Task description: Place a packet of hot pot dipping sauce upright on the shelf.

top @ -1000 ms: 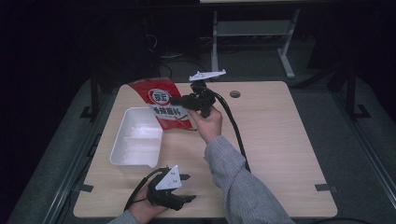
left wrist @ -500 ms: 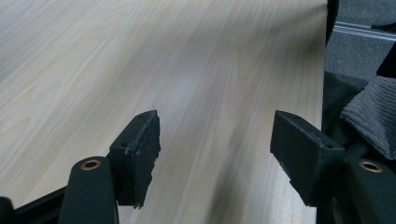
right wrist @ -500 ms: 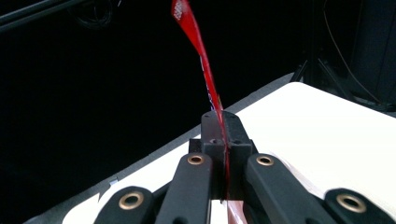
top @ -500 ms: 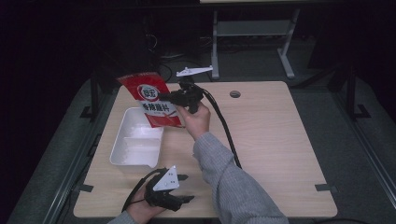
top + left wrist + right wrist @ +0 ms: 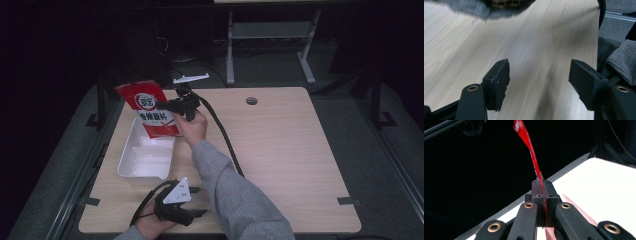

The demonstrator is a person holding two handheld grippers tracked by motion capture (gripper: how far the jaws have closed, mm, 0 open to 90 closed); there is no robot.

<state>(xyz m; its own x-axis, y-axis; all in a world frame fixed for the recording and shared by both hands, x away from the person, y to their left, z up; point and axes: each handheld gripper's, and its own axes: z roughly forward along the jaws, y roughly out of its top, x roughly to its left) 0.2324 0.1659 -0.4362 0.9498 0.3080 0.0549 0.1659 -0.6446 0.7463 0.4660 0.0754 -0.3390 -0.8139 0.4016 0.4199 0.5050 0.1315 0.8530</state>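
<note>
Red and glossy, the pouch (image 5: 148, 108) hung pinched by its edge in the right tool (image 5: 170, 106), jaws clamped tight on the thin film, as the right gripper view (image 5: 534, 167) showed edge-on. It was held upright in the air above the far end of the white tray (image 5: 131, 167), at the far left of the tabletop (image 5: 290, 150). The step in hand looked like carrying the pouch to the tray; next it would likely need lowering until it lay flat inside, and only then a release, since a sheet this limp could fold or slide over the rim. The tray had two compartments, and both looked empty as far as could be seen. The left tool (image 5: 196, 201) rested at the near edge with jaws wide and nothing between them.
</note>
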